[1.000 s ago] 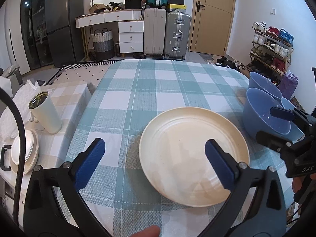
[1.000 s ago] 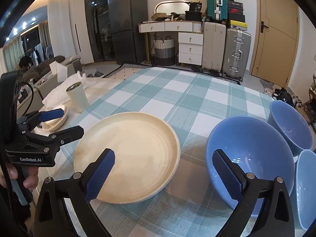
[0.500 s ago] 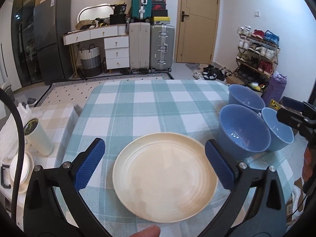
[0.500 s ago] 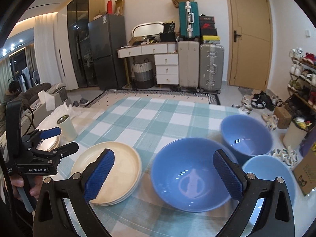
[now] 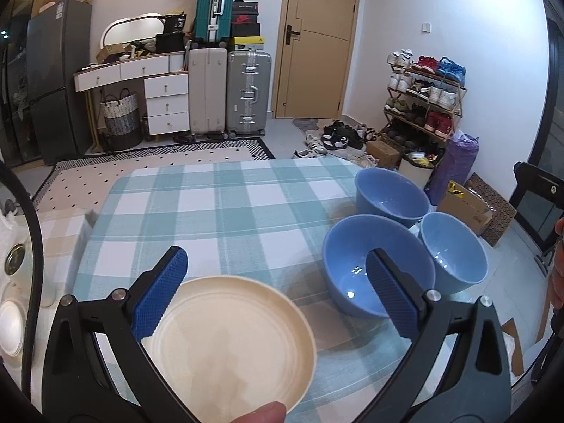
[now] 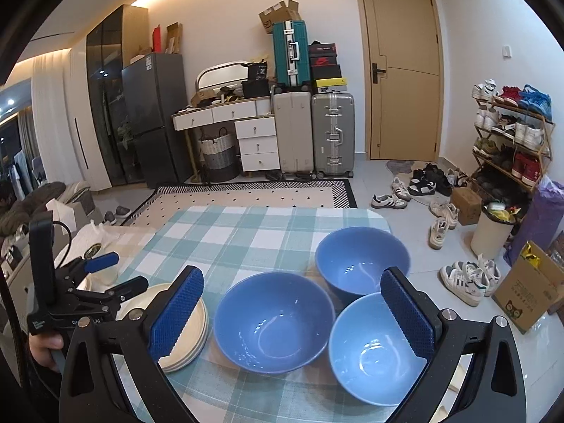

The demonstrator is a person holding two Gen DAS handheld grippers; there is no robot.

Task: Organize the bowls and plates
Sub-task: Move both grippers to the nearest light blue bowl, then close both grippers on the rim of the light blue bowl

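Both my grippers pulled back and hang open, empty; plates (image 6: 192, 331) are stacked, three blue bowls (image 6: 275, 320) wait for nesting.

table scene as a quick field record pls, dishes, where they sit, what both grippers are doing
surface: teal-and-white checked tablecloth
plates: cream round plates stacked, at the table's left side
bowls: three blue glossy bowls, empty: large, far, near right, clustered on the right
left gripper: open, above the plates, holding nothing
right gripper: open, above the bowls, holding nothing
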